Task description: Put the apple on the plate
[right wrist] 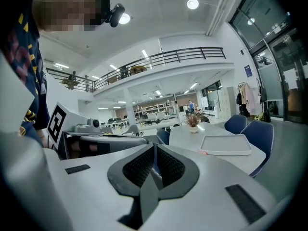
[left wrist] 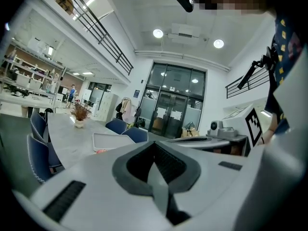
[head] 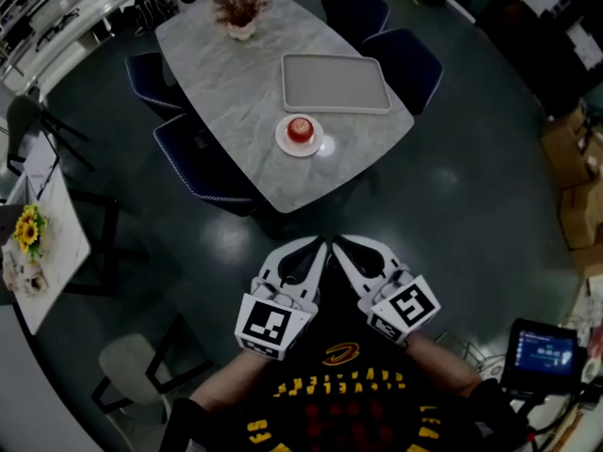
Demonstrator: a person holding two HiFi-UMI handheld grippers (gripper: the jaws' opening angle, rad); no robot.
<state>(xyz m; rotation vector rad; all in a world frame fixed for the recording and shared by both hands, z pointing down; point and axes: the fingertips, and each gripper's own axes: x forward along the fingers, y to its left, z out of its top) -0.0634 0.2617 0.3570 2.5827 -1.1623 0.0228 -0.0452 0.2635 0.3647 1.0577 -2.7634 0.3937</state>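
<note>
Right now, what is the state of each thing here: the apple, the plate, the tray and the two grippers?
apple: sitting on the plate
plate: on the table, holding the apple
tray: lying flat on the table, empty
left gripper: jaws together, holding nothing, away from the table
right gripper: jaws together, holding nothing, away from the table

White left gripper (head: 320, 247) and right gripper (head: 338, 244), black-marked cubes (head: 274, 325); yellow-printed black shirt (head: 341, 405).

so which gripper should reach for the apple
Left gripper, marginally: the apple on the plate lies slightly to its side. The right gripper is beside it, both shut, far from the table.
</note>
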